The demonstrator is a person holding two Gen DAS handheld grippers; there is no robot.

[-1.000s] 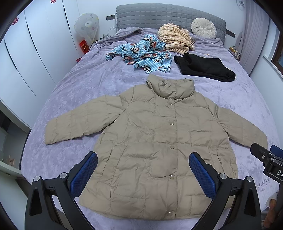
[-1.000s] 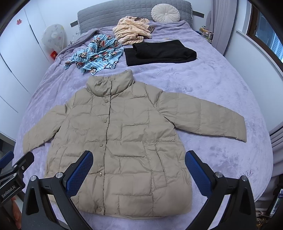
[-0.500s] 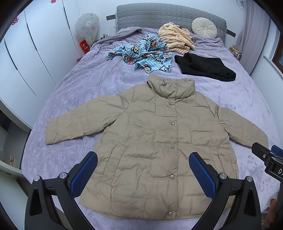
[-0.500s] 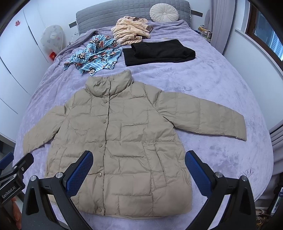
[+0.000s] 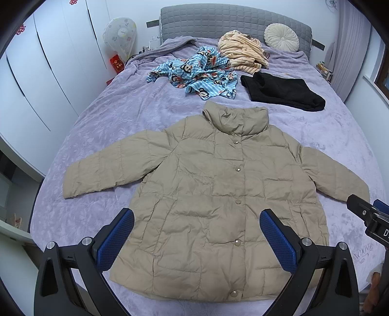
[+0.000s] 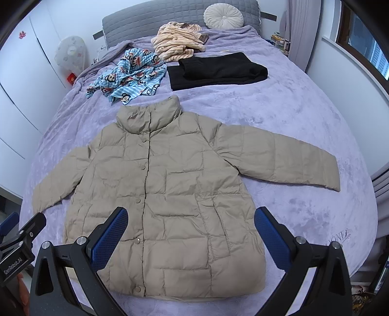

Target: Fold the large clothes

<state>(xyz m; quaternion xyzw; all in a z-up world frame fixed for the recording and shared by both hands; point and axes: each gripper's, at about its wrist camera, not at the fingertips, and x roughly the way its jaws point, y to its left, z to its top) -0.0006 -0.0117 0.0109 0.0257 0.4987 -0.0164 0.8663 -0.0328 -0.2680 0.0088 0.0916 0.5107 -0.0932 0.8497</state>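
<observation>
A beige puffer jacket (image 5: 218,194) lies flat and buttoned on the purple bed, collar away from me, both sleeves spread out. It also shows in the right wrist view (image 6: 165,194). My left gripper (image 5: 197,238) is open and empty, hovering above the jacket's lower hem. My right gripper (image 6: 192,235) is open and empty, also above the lower hem. Each gripper shows at the edge of the other's view: the right one (image 5: 369,218), the left one (image 6: 17,243).
Past the jacket lie a blue cartoon-print garment (image 5: 199,73), a striped cream garment (image 5: 243,52) and a folded black garment (image 5: 282,91). A round cushion (image 5: 280,37) leans on the grey headboard (image 5: 218,21). White wardrobes (image 5: 48,73) stand left, a wall with a window right.
Almost nothing differs. Both grippers stay open over the hem, with only a slight drift of the views.
</observation>
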